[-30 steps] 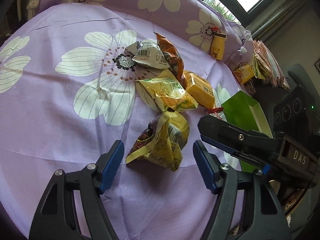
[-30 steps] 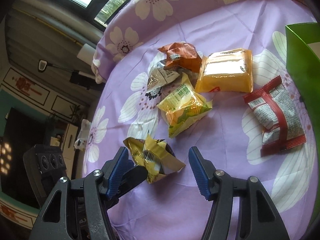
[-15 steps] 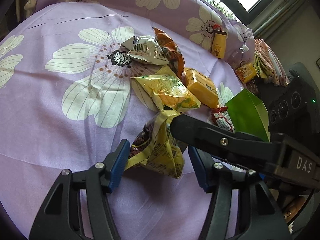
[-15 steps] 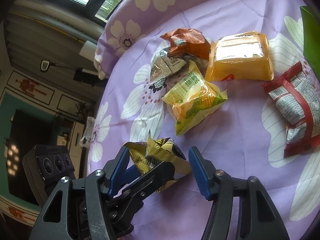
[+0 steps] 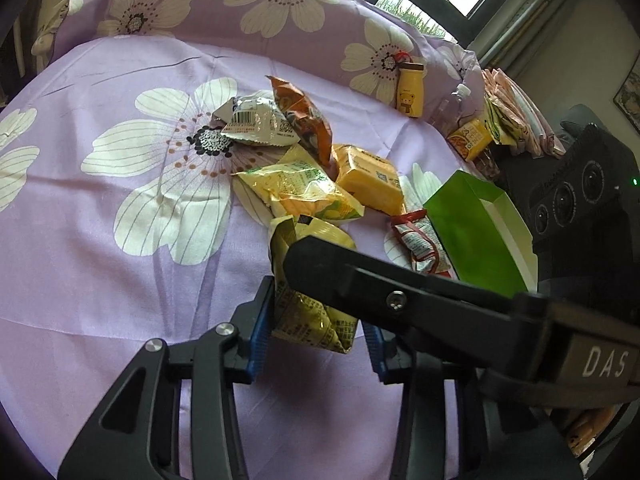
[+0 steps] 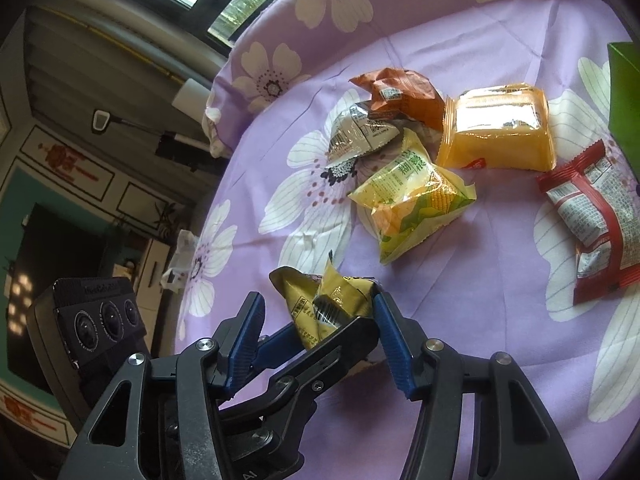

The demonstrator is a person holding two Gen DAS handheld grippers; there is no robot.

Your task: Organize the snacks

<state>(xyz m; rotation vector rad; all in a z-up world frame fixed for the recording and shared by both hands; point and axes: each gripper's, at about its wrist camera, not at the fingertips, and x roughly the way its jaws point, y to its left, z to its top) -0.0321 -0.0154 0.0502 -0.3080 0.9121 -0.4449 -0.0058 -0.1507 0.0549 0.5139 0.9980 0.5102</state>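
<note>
The left gripper [image 5: 316, 334] is closed around the yellow packet [image 5: 310, 304]; both blue pads [image 5: 262, 328] touch its sides. The right gripper [image 6: 320, 338] stands with its fingers apart around the same packet, and the left gripper's finger crosses between them. Ahead lie the corn packet [image 6: 412, 204], the orange packet [image 6: 498, 132] and, to the right, the red packet [image 6: 592, 224] beside the green box [image 5: 476, 232].

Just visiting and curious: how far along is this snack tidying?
Barely started, it seems. Done: nothing visibly; I cannot see any snack in the green box. In hand: the left gripper looks clamped on the crumpled yellow packet, with the right gripper open around it. Left: the silver packet, brown packet, corn packet, orange packet and red packet lie on the floral cloth.
</note>
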